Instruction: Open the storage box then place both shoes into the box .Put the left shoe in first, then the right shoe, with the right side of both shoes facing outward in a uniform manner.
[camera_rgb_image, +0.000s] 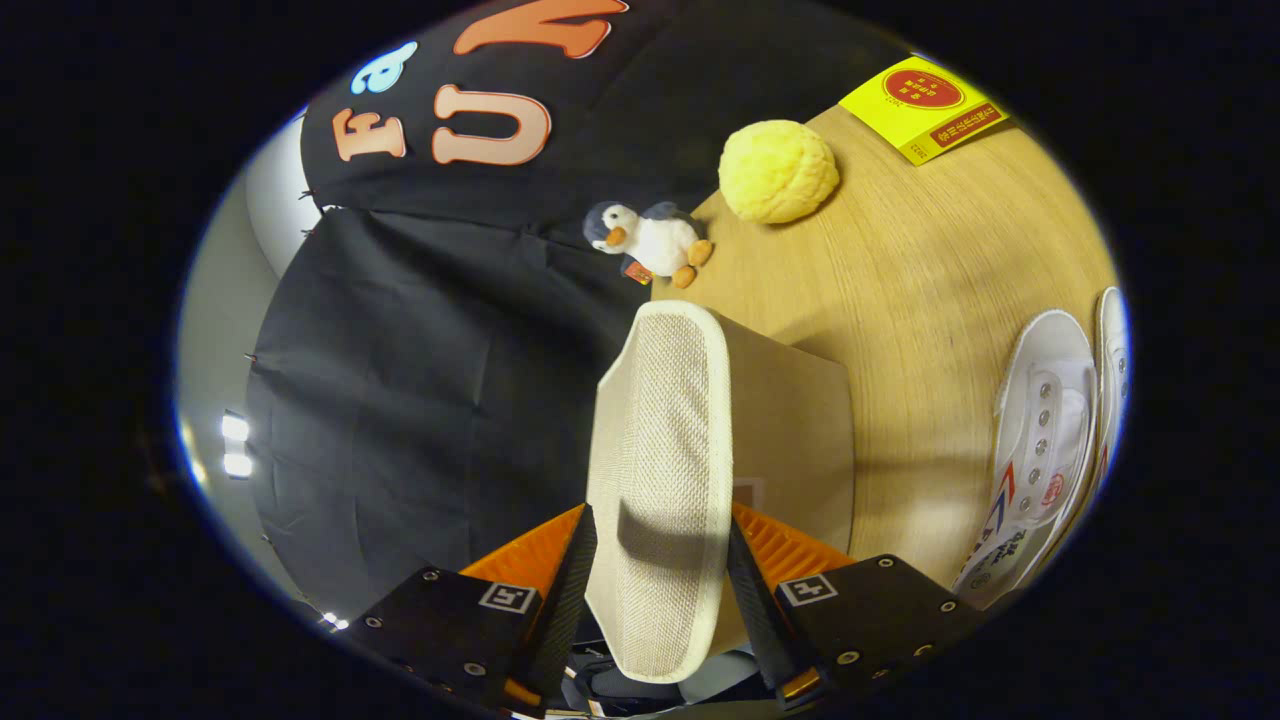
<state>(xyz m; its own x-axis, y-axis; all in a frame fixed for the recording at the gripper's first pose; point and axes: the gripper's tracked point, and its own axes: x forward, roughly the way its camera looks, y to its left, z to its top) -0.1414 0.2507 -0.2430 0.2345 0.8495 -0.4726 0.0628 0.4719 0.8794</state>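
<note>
Step 1, opening box: tongs (660, 590) clamped on woven lid (662, 480), lid raised edge-on. Next: swing it fully back, release, then fetch left shoe (1040, 440) nr bench (930, 270) edge.

A staged recording booth, not a lived-in home; black cloth wall (420, 350) hangs behind a wooden table (930, 300); bright studio lights (234, 445) shine beside the cloth

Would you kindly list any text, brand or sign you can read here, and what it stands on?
Yellow packet: red print, too blurred to read.
White shoes: side logo and lettering, too small to read.
Square markers beside the gripper, which grips the box lid: patterns, no words.
</note>
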